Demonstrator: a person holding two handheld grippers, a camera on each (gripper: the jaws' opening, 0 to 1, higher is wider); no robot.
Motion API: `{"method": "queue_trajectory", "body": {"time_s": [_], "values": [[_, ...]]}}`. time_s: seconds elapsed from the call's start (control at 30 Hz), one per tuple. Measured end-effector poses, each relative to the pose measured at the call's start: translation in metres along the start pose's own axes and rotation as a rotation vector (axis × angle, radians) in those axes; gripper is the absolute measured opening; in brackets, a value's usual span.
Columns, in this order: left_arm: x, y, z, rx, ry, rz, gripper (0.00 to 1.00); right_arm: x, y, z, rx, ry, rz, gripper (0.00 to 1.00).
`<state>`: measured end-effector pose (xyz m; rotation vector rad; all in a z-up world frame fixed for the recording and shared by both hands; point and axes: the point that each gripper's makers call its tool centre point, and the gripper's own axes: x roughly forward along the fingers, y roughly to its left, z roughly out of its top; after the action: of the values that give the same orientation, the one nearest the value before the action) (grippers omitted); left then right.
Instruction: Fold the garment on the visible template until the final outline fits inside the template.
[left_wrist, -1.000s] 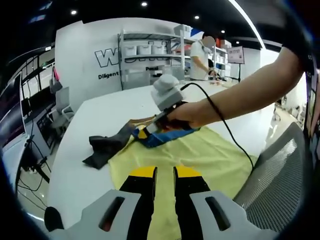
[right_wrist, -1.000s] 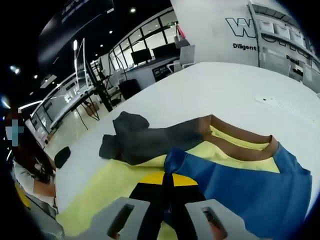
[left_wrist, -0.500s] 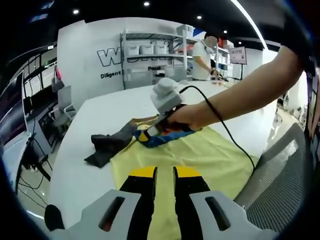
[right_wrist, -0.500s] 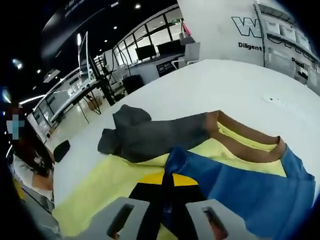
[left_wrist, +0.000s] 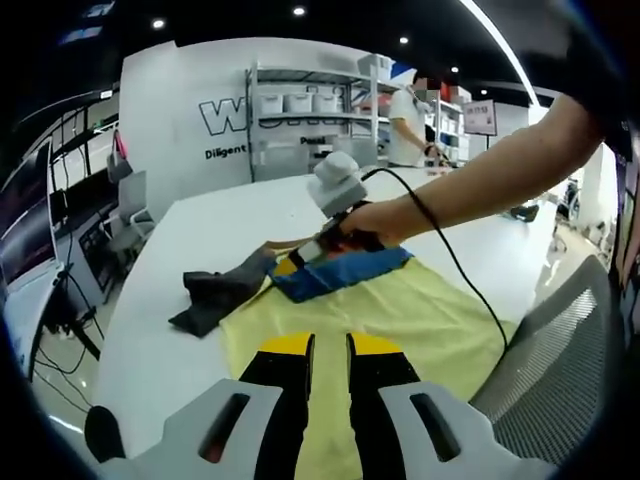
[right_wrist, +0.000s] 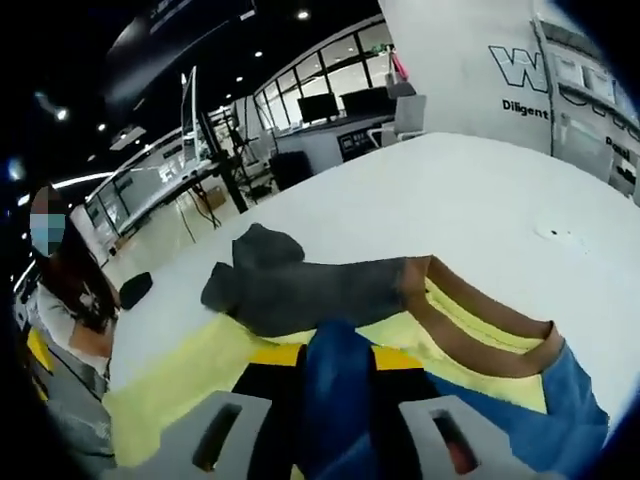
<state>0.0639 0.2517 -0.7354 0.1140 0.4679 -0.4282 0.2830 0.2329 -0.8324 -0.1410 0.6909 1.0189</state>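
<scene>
Mid-fold: right gripper (left_wrist: 305, 255) clamped on the garment's blue panel (left_wrist: 345, 272), lifting it off the yellow template (left_wrist: 400, 320).
Left gripper (left_wrist: 326, 352) hovers narrow and empty over the template's near edge. Ahead of the right gripper, the grey sleeve (right_wrist: 300, 290) trails off the template onto the white bench (right_wrist: 480, 200); tan trim (right_wrist: 470, 325) is exposed. My read: outline doesn't fit yet; sleeve needs tucking in. Mesh chair (left_wrist: 560, 360) sits right of the left gripper.
</scene>
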Motion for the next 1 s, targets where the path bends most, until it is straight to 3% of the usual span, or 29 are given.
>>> {"method": "queue_trajectory", "body": {"time_s": [0.2,0.4,0.5,0.67,1.0], "values": [[-0.001,0.004,0.000,0.002,0.001,0.006,0.10,0.010,-0.006,0.001,0.049,0.023,0.029,0.17],[-0.002,0.009,0.000,-0.003,0.002,0.019,0.10,0.013,-0.009,0.002,0.106,0.025,0.054,0.09],[-0.001,0.009,-0.001,-0.002,0.003,0.019,0.10,0.013,-0.009,0.005,0.106,0.037,0.065,0.00],[0.000,0.008,-0.001,-0.004,0.004,0.018,0.10,0.012,-0.006,0.003,0.144,0.059,0.073,0.00],[0.001,0.007,-0.001,0.001,0.004,0.009,0.10,0.003,0.014,0.009,0.280,0.027,0.120,0.00]]}}
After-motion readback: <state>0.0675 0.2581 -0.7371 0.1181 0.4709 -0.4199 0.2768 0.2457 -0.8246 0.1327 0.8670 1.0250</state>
